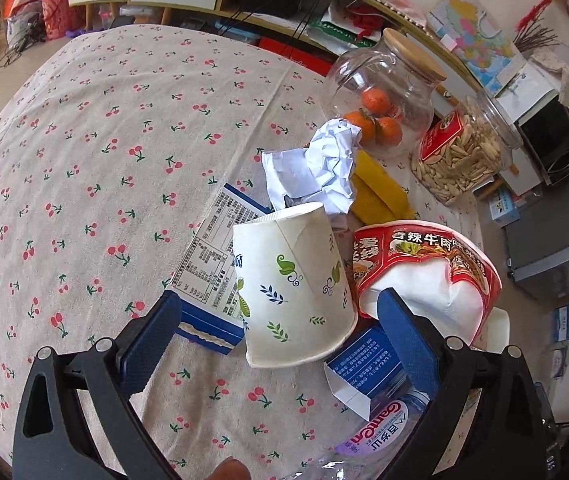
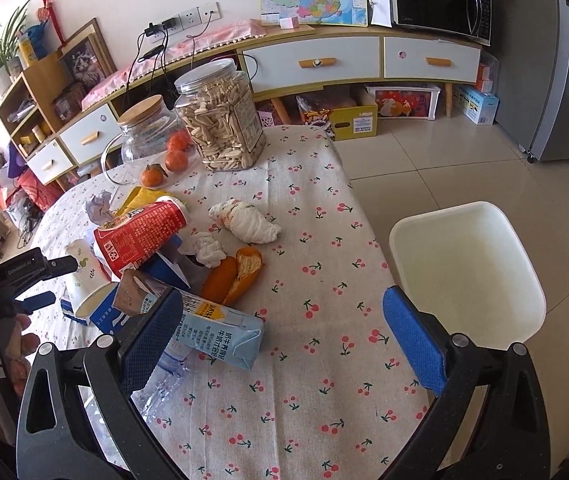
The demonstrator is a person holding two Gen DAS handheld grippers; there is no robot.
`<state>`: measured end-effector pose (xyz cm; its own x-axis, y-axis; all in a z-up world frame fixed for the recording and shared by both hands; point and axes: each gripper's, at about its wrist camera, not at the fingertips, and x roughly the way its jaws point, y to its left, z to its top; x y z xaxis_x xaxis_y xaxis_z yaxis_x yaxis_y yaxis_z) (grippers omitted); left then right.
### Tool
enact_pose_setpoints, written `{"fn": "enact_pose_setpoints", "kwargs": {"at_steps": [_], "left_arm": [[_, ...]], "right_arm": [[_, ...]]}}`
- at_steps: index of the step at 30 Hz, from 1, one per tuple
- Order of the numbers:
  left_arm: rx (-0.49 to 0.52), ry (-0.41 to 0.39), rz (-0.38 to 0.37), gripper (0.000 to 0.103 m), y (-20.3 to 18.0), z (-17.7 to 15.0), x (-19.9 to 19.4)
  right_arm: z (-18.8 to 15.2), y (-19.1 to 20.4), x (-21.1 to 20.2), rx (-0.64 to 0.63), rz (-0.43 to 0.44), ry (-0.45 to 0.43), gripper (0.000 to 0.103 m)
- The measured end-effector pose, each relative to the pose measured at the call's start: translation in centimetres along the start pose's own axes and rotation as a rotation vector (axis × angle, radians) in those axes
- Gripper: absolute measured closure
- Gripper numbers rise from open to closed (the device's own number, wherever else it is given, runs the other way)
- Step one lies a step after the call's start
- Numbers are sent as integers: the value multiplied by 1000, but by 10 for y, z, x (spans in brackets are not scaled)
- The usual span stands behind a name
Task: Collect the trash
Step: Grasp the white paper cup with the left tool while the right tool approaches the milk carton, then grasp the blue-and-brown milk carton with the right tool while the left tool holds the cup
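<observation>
Trash lies piled on the cherry-print tablecloth (image 1: 84, 160). My left gripper (image 1: 280, 340) is open, its blue pads either side of an overturned white paper cup (image 1: 296, 284), not closed on it. Around the cup lie a blue carton (image 1: 212, 256), a red noodle bowl (image 1: 428, 268), crumpled paper (image 1: 324, 168) and a crushed plastic bottle (image 1: 380, 436). My right gripper (image 2: 284, 340) is open and empty above the table near a light-blue milk carton (image 2: 220, 336), orange peel (image 2: 236, 276) and used tissues (image 2: 244, 220). A white bin (image 2: 468, 276) stands beside the table's right edge.
A glass jar with a wooden lid (image 2: 144, 132), a big jar of seeds (image 2: 224, 120) and tangerines (image 2: 172, 156) stand at the table's far end. A sideboard (image 2: 324, 60) with a microwave (image 2: 440, 0) lines the wall. Tiled floor lies to the right.
</observation>
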<state>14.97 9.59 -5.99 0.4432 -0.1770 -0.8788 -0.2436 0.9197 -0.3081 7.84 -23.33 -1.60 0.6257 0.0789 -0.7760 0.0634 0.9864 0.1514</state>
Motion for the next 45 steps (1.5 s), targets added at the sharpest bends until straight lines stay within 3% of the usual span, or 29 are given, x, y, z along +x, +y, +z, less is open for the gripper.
{"fn": "enact_pose_setpoints", "kwargs": {"at_steps": [4,7,10,15,23,30,31,32,34,36,38,45], "left_arm": [[-33,15,-44,22,-3,4,14],[-17,34,-27,41,-7,2,24],[18,23,-9,42,-12,0,21],[72,-23,59,44,-20,-7,-1],[185,-228,73,44,-39,-30,-71],[211,-228,85,43,-40,-30,-68],[208,-228,83,43,-40,-32,-69],[208,-228,81,43,-40,-32,-69],[214,-234,75,43,-41,-35,-70],[222,-243,74,43,-42,-38,-71],[227,-249,73,43,-43,-39,-72],[224,-271,63,43,-44,-40,-74]], "right_arm": [[-2,11,10,-107,19,2,7],[-7,29,17,-238,42,13,7],[-12,45,22,-347,47,16,7],[-14,54,28,-413,83,21,7],[-6,56,32,-452,147,12,7],[-12,80,39,-526,202,44,8],[-14,83,41,-534,198,53,16],[-15,85,45,-535,199,73,37],[-17,87,56,-531,205,128,66],[-17,87,55,-526,187,110,69],[-13,83,51,-494,227,112,80],[-10,73,27,-457,281,78,81]]}}
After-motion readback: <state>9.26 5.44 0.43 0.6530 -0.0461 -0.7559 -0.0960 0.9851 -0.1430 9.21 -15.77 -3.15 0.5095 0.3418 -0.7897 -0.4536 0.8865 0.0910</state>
